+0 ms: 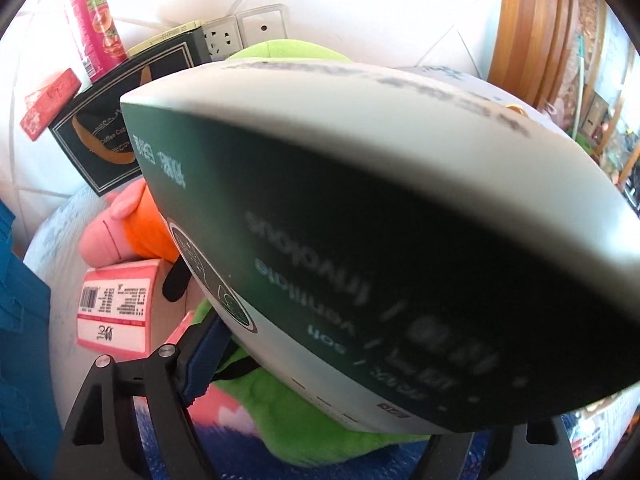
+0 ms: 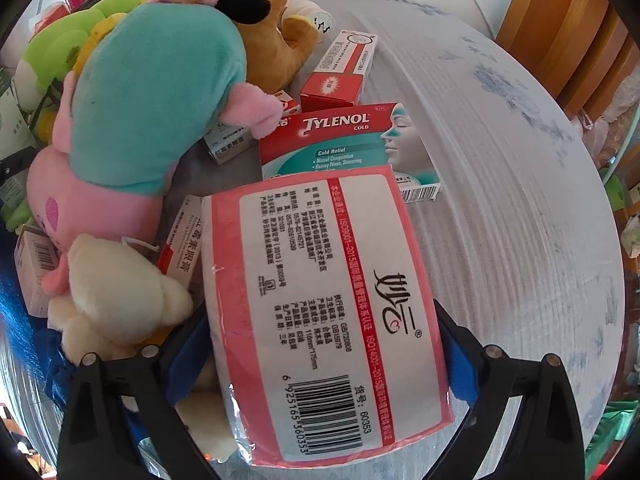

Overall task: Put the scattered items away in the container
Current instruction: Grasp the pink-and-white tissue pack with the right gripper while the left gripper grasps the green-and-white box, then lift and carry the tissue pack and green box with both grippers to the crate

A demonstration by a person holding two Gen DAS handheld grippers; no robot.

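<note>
In the left wrist view my left gripper is shut on a large green-and-white box that fills most of the frame and hides what lies behind it. In the right wrist view my right gripper is shut on a pink tissue pack held just above the white round table. Beyond it lie a Tylenol box, a red-and-white medicine box and several plush toys, including a pink-and-teal one. A second pink tissue pack shows in the left wrist view.
A cream plush and a brown plush lie by the boxes. A green plush lies under the left gripper. A dark coffee box, a red can and wall sockets stand at the back.
</note>
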